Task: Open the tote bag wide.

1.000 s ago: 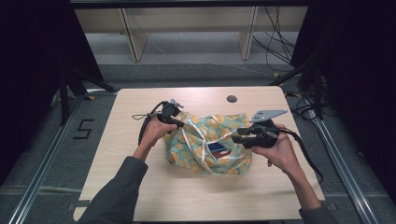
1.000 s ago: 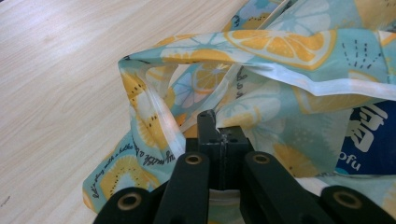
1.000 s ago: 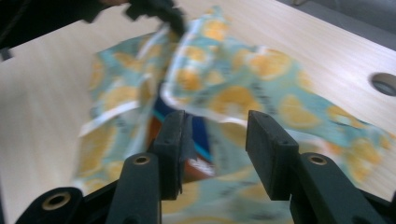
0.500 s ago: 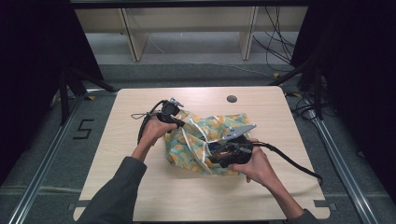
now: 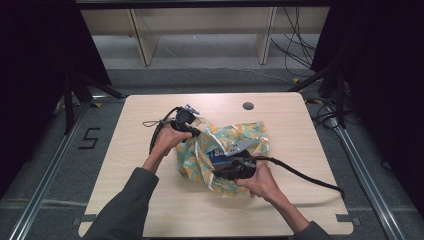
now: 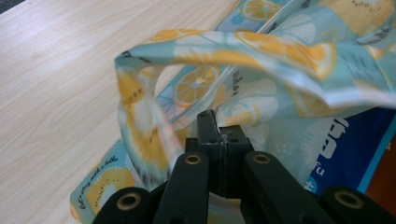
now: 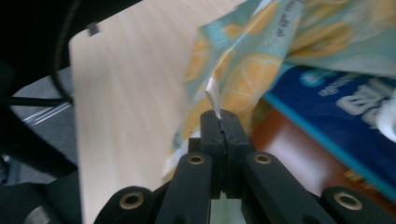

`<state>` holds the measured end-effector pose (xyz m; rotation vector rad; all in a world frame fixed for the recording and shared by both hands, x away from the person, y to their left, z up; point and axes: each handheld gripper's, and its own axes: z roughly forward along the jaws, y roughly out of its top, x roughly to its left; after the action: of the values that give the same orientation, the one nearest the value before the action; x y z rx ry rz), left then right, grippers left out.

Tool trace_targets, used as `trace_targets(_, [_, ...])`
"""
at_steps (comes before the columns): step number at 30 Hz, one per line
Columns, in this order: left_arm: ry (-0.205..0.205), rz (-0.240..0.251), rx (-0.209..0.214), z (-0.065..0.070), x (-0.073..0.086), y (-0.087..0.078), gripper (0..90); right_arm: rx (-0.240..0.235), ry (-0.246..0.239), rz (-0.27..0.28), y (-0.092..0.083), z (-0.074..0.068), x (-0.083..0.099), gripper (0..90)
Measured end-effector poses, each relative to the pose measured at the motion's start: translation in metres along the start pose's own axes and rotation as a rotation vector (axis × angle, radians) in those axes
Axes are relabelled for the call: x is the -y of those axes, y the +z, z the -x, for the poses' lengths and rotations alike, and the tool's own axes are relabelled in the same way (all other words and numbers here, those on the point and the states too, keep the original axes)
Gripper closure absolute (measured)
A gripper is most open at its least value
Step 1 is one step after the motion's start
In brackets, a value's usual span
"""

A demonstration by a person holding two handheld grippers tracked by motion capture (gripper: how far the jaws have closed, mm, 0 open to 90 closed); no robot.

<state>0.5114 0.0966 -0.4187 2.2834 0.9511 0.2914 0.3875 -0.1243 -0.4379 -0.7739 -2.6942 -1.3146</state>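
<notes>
A fabric bag (image 5: 250,135) printed with orange and lemon slices on pale blue lies crumpled mid-table. A blue box (image 5: 218,154) shows inside its mouth. My left gripper (image 5: 196,131) sits at the bag's far left corner, and in the left gripper view it (image 6: 219,135) is shut on the bag's fabric (image 6: 261,98) below a looping strap (image 6: 140,126). My right gripper (image 5: 218,172) is at the bag's near side. In the right gripper view it (image 7: 219,120) is shut on a thin edge of the bag (image 7: 243,70), beside the blue box (image 7: 336,116) and a reddish-brown item (image 7: 289,156).
The light wooden table (image 5: 300,130) has a round dark grommet (image 5: 248,105) near its far edge. A black cable (image 5: 305,177) trails from the right gripper across the table's right side. Metal frame rails run along both sides, and shelving stands beyond the table.
My right gripper has swung from the bag's right edge leftward and nearer, to the bag's near-middle, drawing fabric with it. The left gripper has stayed put.
</notes>
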Motion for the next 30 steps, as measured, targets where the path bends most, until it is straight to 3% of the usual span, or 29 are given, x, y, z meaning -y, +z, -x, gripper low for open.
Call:
trace_targets(6, [-0.028,0.001,-0.007,-0.001,-0.004,0.007,89.1,-0.057,-0.026,-0.059,0.014,-0.025,0.020,90.0])
trace_targets(7, [-0.033,-0.017,0.005,-0.002,-0.005,0.007,89.1,-0.073,-0.033,-0.075,0.018,-0.029,0.024,90.0])
trace_targets(14, [-0.067,-0.033,-0.004,-0.007,-0.003,0.018,89.1,-0.073,-0.059,-0.143,0.030,-0.037,0.039,90.0])
trace_targets(16, [-0.059,-0.029,-0.005,-0.006,-0.002,0.017,89.0,-0.062,-0.076,-0.132,0.028,-0.036,0.039,90.0])
trace_targets(19, [-0.053,-0.017,-0.005,-0.006,-0.002,0.011,88.7,-0.044,-0.068,-0.079,0.011,-0.037,0.030,79.2])
trace_targets(20, [-0.053,-0.017,-0.005,-0.006,-0.002,0.011,88.7,-0.044,-0.068,-0.079,0.011,-0.037,0.030,79.2])
trace_targets(21, [-0.054,-0.010,-0.010,-0.006,-0.002,0.007,88.7,-0.012,-0.090,0.002,-0.013,-0.033,0.017,74.3])
trace_targets(23, [-0.046,-0.012,-0.005,-0.005,-0.001,0.004,88.7,0.038,-0.095,0.067,-0.036,-0.028,0.006,72.0])
trace_targets(25, [-0.031,-0.018,-0.003,-0.004,-0.001,0.002,88.6,0.128,-0.111,0.121,-0.057,-0.018,-0.006,65.9])
trace_targets(26, [-0.036,-0.005,-0.011,-0.002,-0.001,0.002,88.5,0.183,-0.135,0.099,-0.064,-0.011,-0.011,62.2])
trace_targets(27, [-0.027,-0.016,0.000,-0.003,-0.001,0.000,88.5,0.228,-0.115,0.089,-0.067,-0.006,-0.014,59.7])
trace_targets(28, [-0.025,-0.013,0.002,-0.002,-0.001,0.000,88.5,0.259,-0.131,0.090,-0.067,0.002,-0.017,58.2])
trace_targets(29, [-0.022,-0.012,0.005,-0.002,-0.001,-0.001,88.5,0.264,-0.105,0.071,-0.065,0.006,-0.019,56.3])
trace_targets(30, [-0.016,-0.007,0.003,-0.001,-0.001,-0.001,88.4,0.281,-0.122,0.053,-0.062,0.013,-0.021,54.0])
